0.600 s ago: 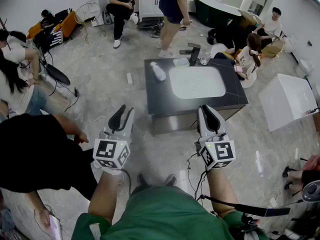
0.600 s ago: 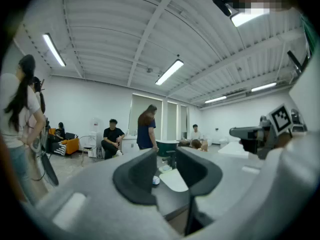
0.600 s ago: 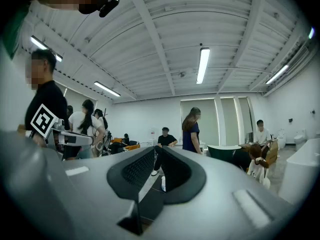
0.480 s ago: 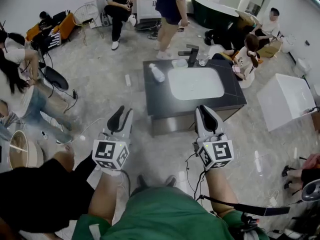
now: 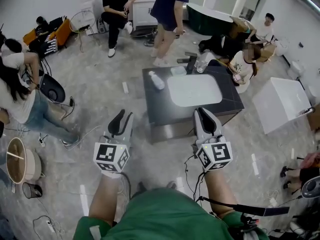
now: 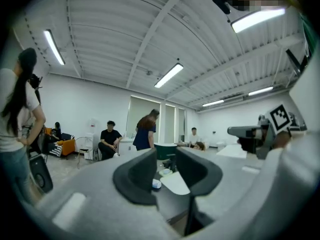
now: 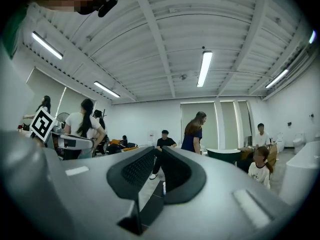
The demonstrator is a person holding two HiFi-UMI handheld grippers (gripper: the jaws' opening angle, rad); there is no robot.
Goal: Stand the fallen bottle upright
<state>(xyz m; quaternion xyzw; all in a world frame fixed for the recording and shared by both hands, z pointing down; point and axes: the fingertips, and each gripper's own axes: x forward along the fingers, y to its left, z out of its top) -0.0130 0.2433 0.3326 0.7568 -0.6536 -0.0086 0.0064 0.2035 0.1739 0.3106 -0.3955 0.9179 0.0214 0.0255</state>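
Since the earlier frames, the person in black who filled the near left has gone from the head view. That leaves the grey floor there open, with a round pale tub (image 5: 20, 159) on it. A person in a white top and jeans (image 5: 22, 104) stands at the far left. The dark counter (image 5: 160, 109) now sits a little lower in the view, and its near edge lies just behind the tip of the right gripper. Both grippers are held level at the same spots in the view as before, side by side and well apart from each other.

The left gripper (image 5: 122, 116) has its jaws a moderate way apart with nothing between them. In the left gripper view (image 6: 166, 156), the bottle (image 6: 156, 184) shows far off through the gap. The right gripper (image 5: 206, 115) has its jaws only narrowly apart. The right gripper view (image 7: 157, 156) shows a thin slit of room between the pads and nothing in it.

The bottle (image 5: 156, 80) is white and lies on its side on the far left part of the counter, just left of the white sink (image 5: 194, 90). It is well apart from both grippers. A dark tap (image 5: 190, 61) stands at the far edge behind the sink.

The only print that shows clearly is the black-and-white square marker on each gripper's cube. These are blocky patterns, not letters. Any label on the bottle is too small to read.
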